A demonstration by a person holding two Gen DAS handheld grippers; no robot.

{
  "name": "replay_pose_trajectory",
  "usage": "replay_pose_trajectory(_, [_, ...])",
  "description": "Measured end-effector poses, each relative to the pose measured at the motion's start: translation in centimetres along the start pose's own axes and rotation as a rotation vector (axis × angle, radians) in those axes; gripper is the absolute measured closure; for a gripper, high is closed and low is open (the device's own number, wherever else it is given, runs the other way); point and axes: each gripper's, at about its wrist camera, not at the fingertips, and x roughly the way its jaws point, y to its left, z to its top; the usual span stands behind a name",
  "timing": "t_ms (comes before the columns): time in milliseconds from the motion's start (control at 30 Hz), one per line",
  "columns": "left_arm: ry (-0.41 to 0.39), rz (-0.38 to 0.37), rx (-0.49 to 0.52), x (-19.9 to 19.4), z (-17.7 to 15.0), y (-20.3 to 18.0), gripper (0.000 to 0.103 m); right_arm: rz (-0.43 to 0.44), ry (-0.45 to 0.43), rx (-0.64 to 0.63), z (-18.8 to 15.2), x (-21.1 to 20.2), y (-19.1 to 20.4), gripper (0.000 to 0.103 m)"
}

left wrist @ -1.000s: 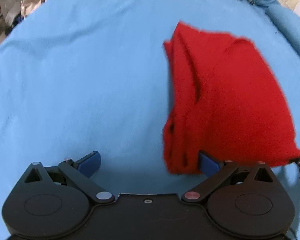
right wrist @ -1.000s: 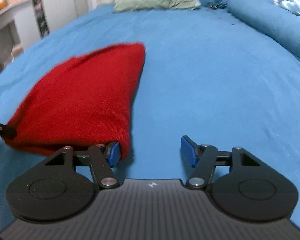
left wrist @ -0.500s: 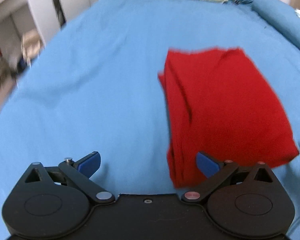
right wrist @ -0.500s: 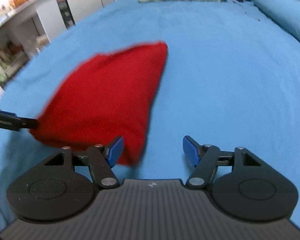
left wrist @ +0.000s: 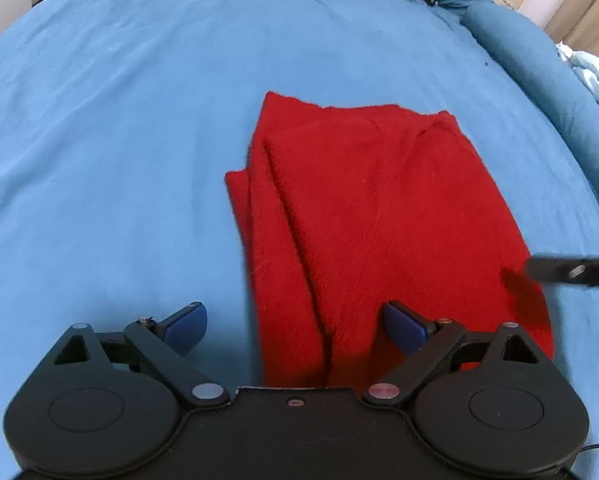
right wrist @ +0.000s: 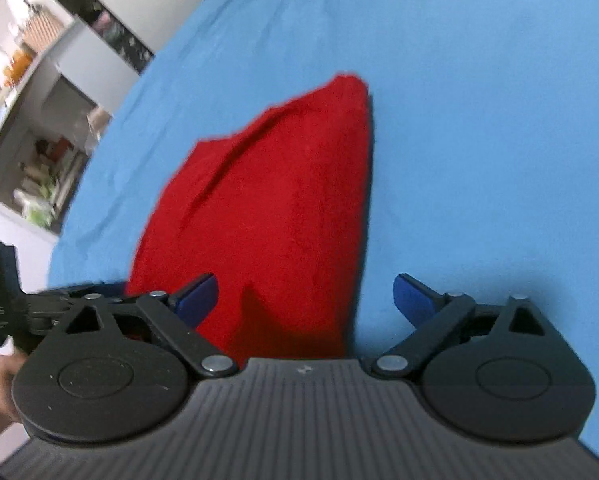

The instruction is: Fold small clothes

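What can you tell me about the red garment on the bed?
The red garment looks like soft knit or fleece, plain, with no print. It lies folded flat on the blue bedsheet, with layered edges showing along one side and a crease near the far corner. Nothing grips it; the near end lies below both grippers' wide jaws.

Nothing readable anywhere, honestly. Just a tiny pale mark, too small to make out, stamped on the ribbed grey body of the right gripper (right wrist: 305, 304) at about 6 o'clock in its own view. No labels, brands or numbers showing otherwise.
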Motion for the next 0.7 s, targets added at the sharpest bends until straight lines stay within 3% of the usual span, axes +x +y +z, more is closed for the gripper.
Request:
replay_pose_trajectory(67, [0.004,-0.005,-0.014,0.0,0.1,0.2,0.008,-0.001,0.045,-0.012,-0.1,1.4,0.0,0.013])
replay_pose_trajectory(133, [0.007,-0.021,-0.006,0.2,0.4,-0.2,0.018,0.004,0.04,0.002,-0.2,2.1,0.0,0.016])
replay_pose_trajectory(300, [0.046,-0.057,-0.021,0.2,1.1,-0.8,0.058,0.036,0.044,0.011,0.1,1.7,0.5,0.047])
replay_pose_trajectory(400, [0.044,-0.047,-0.043,-0.8,1.9,-1.3,0.075,0.083,0.035,0.029,0.8,0.2,0.2,0.06])
replay_pose_trajectory(533, [-0.003,-0.068,0.004,-3.7,2.0,-3.2,0.079,0.139,-0.02,-0.006,0.8,-3.6,1.0,0.064])
replay_pose_trajectory(700, [-0.033,-0.1,0.083,-8.3,-0.2,-8.3,0.08,0.151,-0.045,-0.015,-1.5,-10.7,0.4,0.064])
